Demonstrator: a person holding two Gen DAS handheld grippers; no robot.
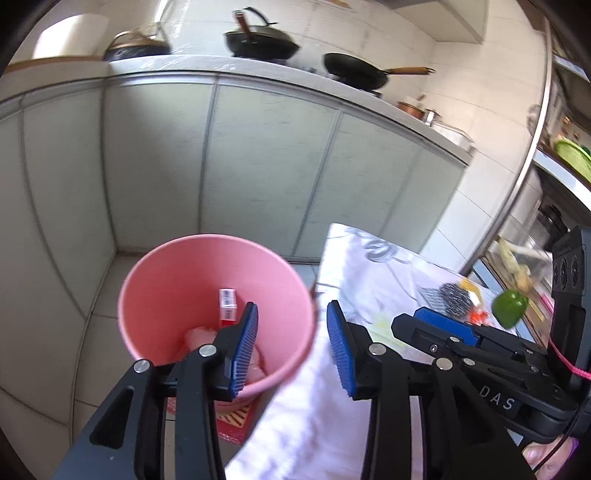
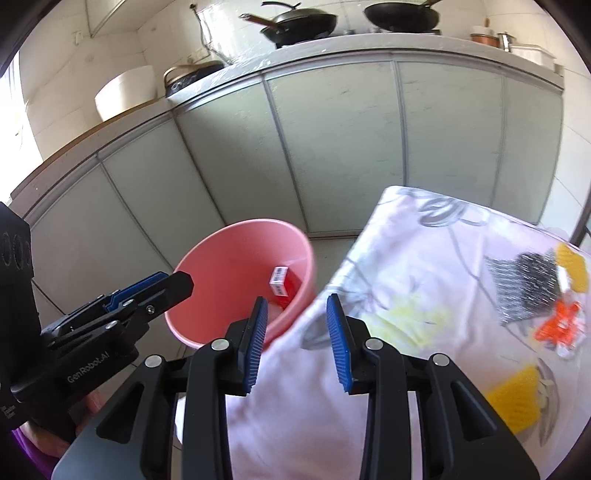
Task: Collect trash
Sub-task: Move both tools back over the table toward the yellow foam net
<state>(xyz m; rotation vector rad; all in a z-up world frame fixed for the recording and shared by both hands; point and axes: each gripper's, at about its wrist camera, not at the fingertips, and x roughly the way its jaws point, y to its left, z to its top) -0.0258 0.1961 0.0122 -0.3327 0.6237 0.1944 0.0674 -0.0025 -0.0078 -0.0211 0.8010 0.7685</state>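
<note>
The left gripper point(image 1: 291, 343) hangs over the near rim of a pink bin point(image 1: 218, 314) that stands on the tiled floor point(image 1: 99, 332) beside a desk draped in a white patterned cloth point(image 1: 373, 273); its blue pads point(image 1: 245, 347) stand apart with nothing between them, so it is released. The right gripper point(image 2: 297, 341) is likewise released and empty, its pads apart over the edge of the cloth, just beside the bin's rim.

Inside the bin lies a small red box with a white barcode label point(image 1: 228, 307), leaning against the far wall; beneath it sits some pale crumpled stuff point(image 1: 201, 338), too blurred to name. In the right wrist view the same box point(image 2: 282, 282) shows near the right wall of the bin point(image 2: 236, 266).

On the cloth point(image 2: 424, 280), well apart from the bin, lie a dark metallic scouring pad point(image 2: 528, 284), an orange-and-clear wrapper point(image 2: 561, 321) just below it, and yellow pieces point(image 2: 517, 391) near the desk's right edge; a green pepper point(image 1: 511, 306) shows at the far right in the left wrist view.

Behind the bin stand pale green cabinet doors point(image 2: 332, 147) under a counter carrying two black woks point(image 2: 303, 24); a hand point(image 2: 88, 410) grips the handle of the left gripper.
</note>
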